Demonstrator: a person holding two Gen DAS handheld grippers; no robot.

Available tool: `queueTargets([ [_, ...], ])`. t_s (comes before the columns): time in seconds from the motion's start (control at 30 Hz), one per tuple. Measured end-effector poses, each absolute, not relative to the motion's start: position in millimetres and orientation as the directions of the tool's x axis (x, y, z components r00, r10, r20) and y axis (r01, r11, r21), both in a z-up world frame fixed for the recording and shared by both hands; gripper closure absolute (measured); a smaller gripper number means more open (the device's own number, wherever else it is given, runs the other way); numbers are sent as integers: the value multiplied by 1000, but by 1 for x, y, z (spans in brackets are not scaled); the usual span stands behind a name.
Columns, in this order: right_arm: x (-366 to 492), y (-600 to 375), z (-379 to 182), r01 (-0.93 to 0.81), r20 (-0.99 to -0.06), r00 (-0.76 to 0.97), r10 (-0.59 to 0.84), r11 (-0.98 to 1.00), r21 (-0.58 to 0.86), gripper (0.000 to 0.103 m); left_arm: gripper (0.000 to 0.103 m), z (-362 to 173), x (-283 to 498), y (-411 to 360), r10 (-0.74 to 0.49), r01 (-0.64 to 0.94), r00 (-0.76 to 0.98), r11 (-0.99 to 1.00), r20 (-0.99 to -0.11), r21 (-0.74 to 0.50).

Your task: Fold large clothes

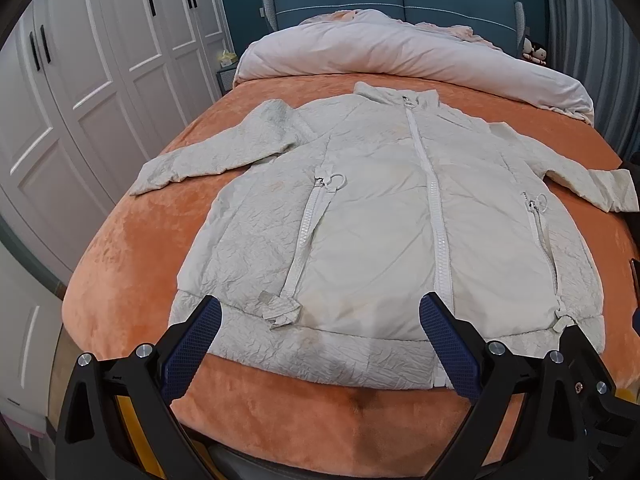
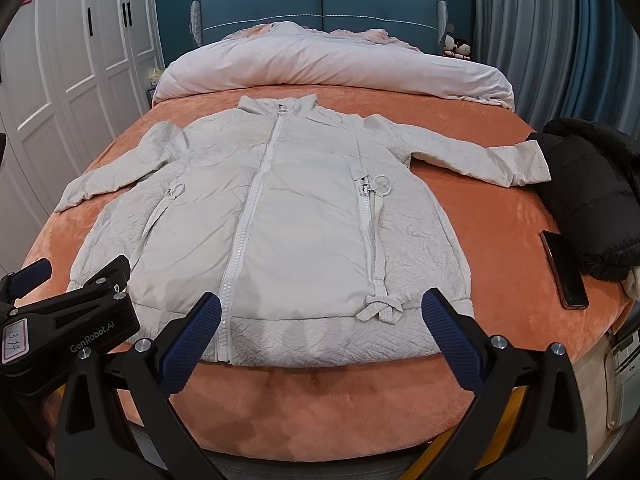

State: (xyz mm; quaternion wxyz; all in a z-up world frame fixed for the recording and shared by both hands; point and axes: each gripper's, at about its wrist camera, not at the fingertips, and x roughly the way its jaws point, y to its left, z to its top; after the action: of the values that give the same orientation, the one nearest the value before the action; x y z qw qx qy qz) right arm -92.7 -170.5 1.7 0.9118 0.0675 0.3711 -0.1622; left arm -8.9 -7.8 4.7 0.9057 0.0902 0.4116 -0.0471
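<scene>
Left wrist, crinkled white jacket, plush, perhaps fleece, blanket

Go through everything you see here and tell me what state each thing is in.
White jacket: spread flat, front up, main zipper closed, sleeves out.
Left tongs: open, empty, above the hem.
Right tongs: open, empty.
Black jacket: bunched up.
Phone: screen dark.
Duvet: rolled back.

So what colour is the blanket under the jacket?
Orange blanket, clearest in the right wrist view, under the cream-white jacket.
</scene>
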Motion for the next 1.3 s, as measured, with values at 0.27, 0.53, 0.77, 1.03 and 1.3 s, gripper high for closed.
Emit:
queueTargets([
  [0.27, -93, -169, 4, 348, -699, 670, -249, 937, -1, 5, 7, 5, -10, -9, -14, 165, 656, 978, -755, 125],
  [0.53, -93, -170, 4, 349, -698, 671, -250, 937, 0, 5, 8, 6, -9, -11, -14, 165, 656, 978, -755, 126],
  [0.77, -93, -170, 5, 349, -698, 670, -250, 937, -1, 5, 8, 6, -9, -11, -14, 164, 656, 978, -755, 125],
  [1.03, -93, -171, 3, 354, -703, 665, -251, 935, 0, 5, 9, 5, -8, -13, -13, 165, 652, 978, -758, 125],
  [1.3, -93, -171, 3, 355, -704, 664, -252, 935, 0, 5, 9, 5, -9, -12, -15, 165, 652, 979, -758, 123],
])
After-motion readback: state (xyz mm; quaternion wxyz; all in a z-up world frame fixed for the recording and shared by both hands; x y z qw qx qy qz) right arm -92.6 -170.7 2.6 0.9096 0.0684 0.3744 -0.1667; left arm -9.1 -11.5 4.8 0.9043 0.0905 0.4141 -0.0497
